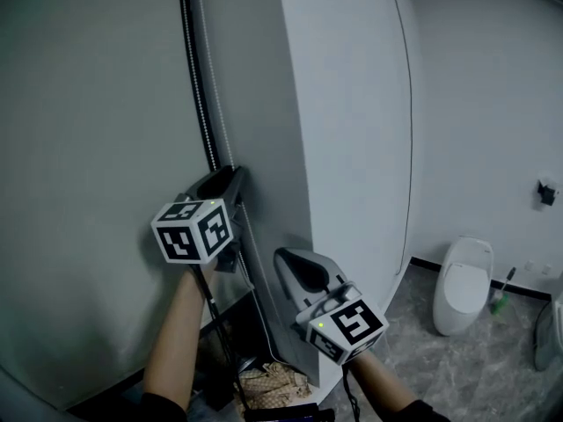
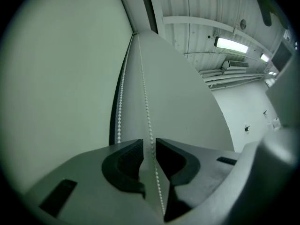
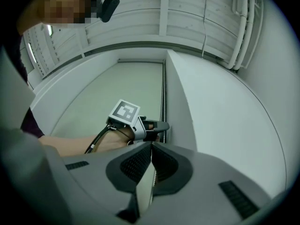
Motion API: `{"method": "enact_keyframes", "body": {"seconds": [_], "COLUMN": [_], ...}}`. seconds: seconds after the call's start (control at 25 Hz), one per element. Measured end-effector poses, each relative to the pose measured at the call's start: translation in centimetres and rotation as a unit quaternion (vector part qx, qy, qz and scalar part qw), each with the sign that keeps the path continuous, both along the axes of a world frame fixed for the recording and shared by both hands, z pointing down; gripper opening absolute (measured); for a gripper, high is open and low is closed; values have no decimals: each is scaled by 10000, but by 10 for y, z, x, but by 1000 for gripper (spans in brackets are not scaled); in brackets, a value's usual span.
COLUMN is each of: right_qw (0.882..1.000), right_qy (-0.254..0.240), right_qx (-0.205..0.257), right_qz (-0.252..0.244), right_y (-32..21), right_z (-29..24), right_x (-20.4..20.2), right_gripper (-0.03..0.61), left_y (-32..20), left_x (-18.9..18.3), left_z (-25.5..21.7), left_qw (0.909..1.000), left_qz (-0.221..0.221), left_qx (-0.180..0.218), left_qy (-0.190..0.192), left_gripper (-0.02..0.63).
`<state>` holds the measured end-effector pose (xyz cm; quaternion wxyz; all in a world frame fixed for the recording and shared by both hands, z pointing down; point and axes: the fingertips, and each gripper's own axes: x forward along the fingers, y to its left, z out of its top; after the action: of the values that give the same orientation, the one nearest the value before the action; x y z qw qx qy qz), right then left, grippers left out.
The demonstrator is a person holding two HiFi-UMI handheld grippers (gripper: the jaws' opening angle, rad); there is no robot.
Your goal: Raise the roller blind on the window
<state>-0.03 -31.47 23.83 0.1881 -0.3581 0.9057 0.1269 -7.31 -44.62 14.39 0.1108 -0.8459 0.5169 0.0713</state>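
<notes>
Narrow gap: blind (image 1: 88, 148) left, wall corner (image 1: 352, 148) right.

A washroom set up inside a larger industrial-looking hall. At the lower right of the head view a white toilet (image 1: 464, 284) stands against a plain white wall, a toilet brush (image 1: 501, 295) beside it, on a grey marble-patterned tile floor (image 1: 431, 372). In the upper right of the left gripper view are a bare ribbed ceiling (image 2: 197, 13), a tube light (image 2: 231, 44) and an air-conditioning unit (image 2: 236, 64)
</notes>
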Motion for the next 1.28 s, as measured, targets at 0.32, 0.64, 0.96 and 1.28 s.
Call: {"method": "enact_keyframes", "body": {"seconds": [0.32, 0.64, 0.96, 1.28], "right_qw": [10000, 9985, 9868, 9824], "right_qy": [28, -232, -473, -570], "right_qx": [28, 304, -8, 157], "right_qz": [68, -396, -1548, -1774], "right_y": [-2, -23, -36, -8], "right_z": [-20, -98, -177, -232], "right_x": [-1, -27, -70, -83], "right_gripper": [8, 9, 75, 75], "left_y": [27, 66, 104, 125], "left_x": [7, -10, -30, -28], "left_z": [3, 18, 33, 68], "left_qw": [9987, 9893, 9822, 9876], "left_qz": [-19, -276, -314, -197], "left_qx": [389, 1255, 1731, 1361], "left_qy": [-326, -696, -656, -759], "left_gripper": [15, 14, 12, 12]}}
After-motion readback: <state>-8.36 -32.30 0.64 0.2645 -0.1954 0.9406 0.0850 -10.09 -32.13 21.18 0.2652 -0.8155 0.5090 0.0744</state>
